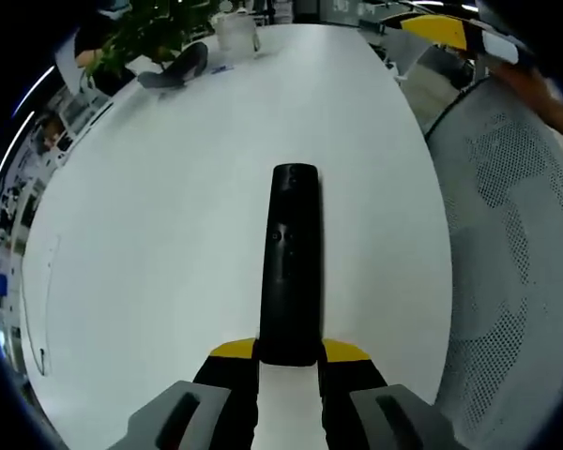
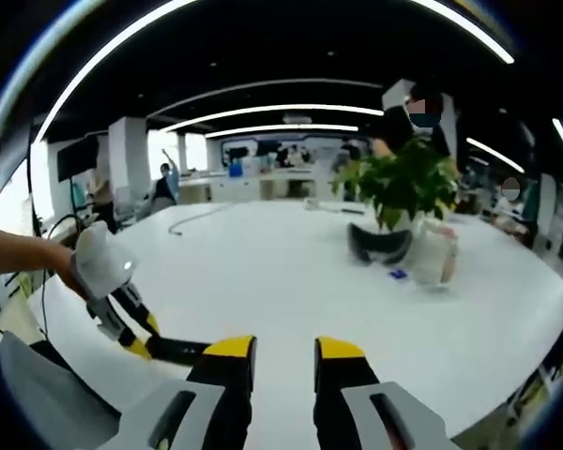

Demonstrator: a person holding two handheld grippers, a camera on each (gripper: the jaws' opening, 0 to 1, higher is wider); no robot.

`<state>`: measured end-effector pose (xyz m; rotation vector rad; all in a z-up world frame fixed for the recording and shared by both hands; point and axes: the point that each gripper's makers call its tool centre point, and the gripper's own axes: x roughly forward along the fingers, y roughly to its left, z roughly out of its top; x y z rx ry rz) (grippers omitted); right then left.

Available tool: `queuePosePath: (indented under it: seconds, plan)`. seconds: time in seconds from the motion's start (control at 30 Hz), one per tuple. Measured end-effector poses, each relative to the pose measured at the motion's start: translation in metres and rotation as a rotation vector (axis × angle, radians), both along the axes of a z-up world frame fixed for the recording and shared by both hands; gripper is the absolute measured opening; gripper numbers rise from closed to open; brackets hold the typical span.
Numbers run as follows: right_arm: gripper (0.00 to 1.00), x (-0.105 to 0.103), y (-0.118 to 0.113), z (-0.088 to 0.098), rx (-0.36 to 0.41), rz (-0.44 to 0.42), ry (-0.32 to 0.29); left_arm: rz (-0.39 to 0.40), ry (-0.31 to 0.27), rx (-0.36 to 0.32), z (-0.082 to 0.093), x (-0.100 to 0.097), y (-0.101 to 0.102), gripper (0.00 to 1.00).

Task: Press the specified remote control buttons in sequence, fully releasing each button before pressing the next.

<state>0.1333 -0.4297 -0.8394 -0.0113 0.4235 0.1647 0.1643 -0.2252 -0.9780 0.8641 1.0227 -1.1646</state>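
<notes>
A long black remote control (image 1: 291, 272) lies on the white table (image 1: 150, 244), pointing away from me. Its near end sits between the yellow-tipped jaws of my left gripper (image 1: 289, 352), which is shut on it. In the right gripper view, my right gripper (image 2: 283, 349) hovers over the table (image 2: 291, 272), open with nothing between its fingers. To its left a person's hand holds the left gripper (image 2: 144, 337), with the remote's (image 2: 180, 351) dark end sticking out toward the right gripper.
A potted plant (image 2: 408, 183) in a white pot (image 2: 433, 253) and a black headset-like object (image 2: 377, 244) stand at the far side of the table. A grey mesh chair (image 1: 516, 244) is against the table's right edge. A thin cable (image 2: 192, 217) lies far off.
</notes>
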Motion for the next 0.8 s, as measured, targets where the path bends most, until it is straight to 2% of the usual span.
queuePosePath:
  seconds: [0.23, 0.8]
  plan:
    - [0.22, 0.000, -0.002, 0.002, 0.004, -0.006, -0.009, 0.004, -0.001, -0.008, 0.001, -0.011, -0.002, 0.23]
    - [0.16, -0.002, 0.001, 0.000, 0.019, 0.009, 0.014, 0.019, -0.006, -0.032, 0.002, -0.043, -0.009, 0.23]
